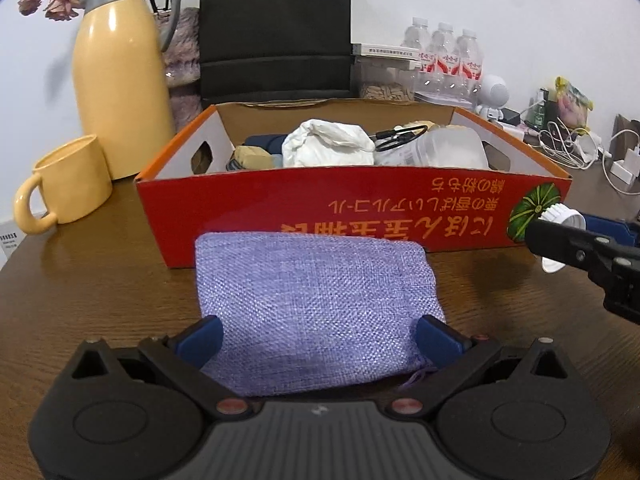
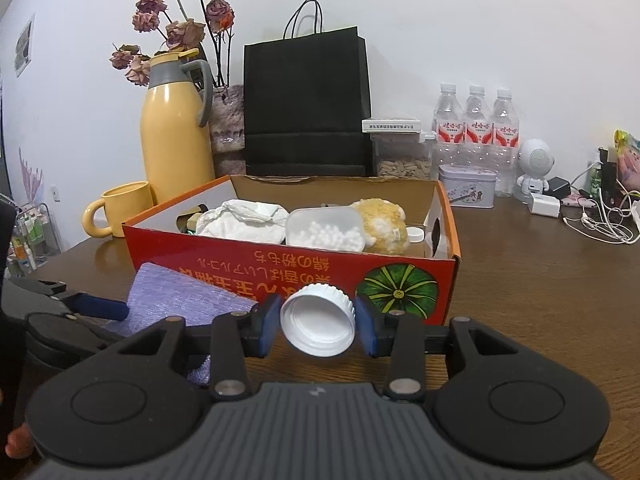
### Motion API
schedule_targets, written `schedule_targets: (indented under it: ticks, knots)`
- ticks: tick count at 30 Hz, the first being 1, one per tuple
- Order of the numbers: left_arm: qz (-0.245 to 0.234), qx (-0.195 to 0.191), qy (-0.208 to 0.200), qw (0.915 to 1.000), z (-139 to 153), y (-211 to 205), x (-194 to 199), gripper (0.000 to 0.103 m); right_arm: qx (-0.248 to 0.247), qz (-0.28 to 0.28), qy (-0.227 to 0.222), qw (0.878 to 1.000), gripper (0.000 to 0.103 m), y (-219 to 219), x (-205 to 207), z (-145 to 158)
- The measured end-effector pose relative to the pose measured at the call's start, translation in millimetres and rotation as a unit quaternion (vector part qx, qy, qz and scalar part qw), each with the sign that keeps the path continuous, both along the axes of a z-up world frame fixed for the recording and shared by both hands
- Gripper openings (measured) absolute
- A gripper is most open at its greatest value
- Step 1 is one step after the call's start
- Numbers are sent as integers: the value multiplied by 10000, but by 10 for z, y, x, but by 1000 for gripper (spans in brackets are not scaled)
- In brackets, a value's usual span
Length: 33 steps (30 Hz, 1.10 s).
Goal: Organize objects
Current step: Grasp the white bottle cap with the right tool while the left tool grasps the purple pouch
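Centre frame on the brown table (image 2: pixel 540 288), the red box (image 1: pixel 352 208) sits packed: white cloth (image 2: pixel 240 222), tub of white balls (image 2: pixel 326 232). Upper left, yellow flask (image 2: pixel 176 140), mug (image 2: pixel 120 212) below it. In front of the box lies the purple pouch (image 1: pixel 312 304), left gripper (image 1: pixel 320 338) spread wide either side of it, pads not pressing. Lower centre, right gripper (image 2: pixel 318 326) clamps the white cap (image 2: pixel 318 326), tilted.

pouch (image 1: pixel 312 304) lies before box (image 1: pixel 352 208), on table (image 1: pixel 100 292).
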<state>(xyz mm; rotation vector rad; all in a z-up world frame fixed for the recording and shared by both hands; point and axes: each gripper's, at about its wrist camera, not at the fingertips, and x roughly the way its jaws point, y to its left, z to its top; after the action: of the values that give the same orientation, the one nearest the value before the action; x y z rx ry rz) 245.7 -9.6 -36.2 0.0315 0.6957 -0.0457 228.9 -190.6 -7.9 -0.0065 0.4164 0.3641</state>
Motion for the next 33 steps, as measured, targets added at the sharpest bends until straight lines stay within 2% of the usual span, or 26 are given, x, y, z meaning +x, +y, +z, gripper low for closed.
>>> schedule_targets:
  ticks: [2,5,10,12,13,18,21,24,33]
  knots:
    - [33,-11,-3,10000,-3,-5,-6,102,-11,8,-3,10000,41,6,-3,3]
    - [51,-44,-72,10000,9,-9,-52,93,-21,14,-1,10000,41,10,-4,5]
    - [56,-54,-208,9998,41,-43,-171,68,-21,14,-11,10000,41,15,-8,7]
    - [77,-74,-251,9996,51,-46,-221,52,-23,24,-16,10000,41,22,-16,5]
    - [94,-86,-269,9996,55,-45,-240,50,-26,30,-20,10000,41,26,-20,4]
    - [259,-199,-392,9987,93,0,-345,22,-23,46,-38,10000,41,24,-30,7]
    - [395,-273,-547,9973,138,44,-423,10,-16,52,-42,10000,41,21,-31,10]
    - [426,-291,-754,9958,198,54,-516,4,-5,64,-59,10000,41,14,-41,17]
    - [546,-417,-1299,9891,465,157,-833,3,30,144,-128,9998,41,10,-84,38]
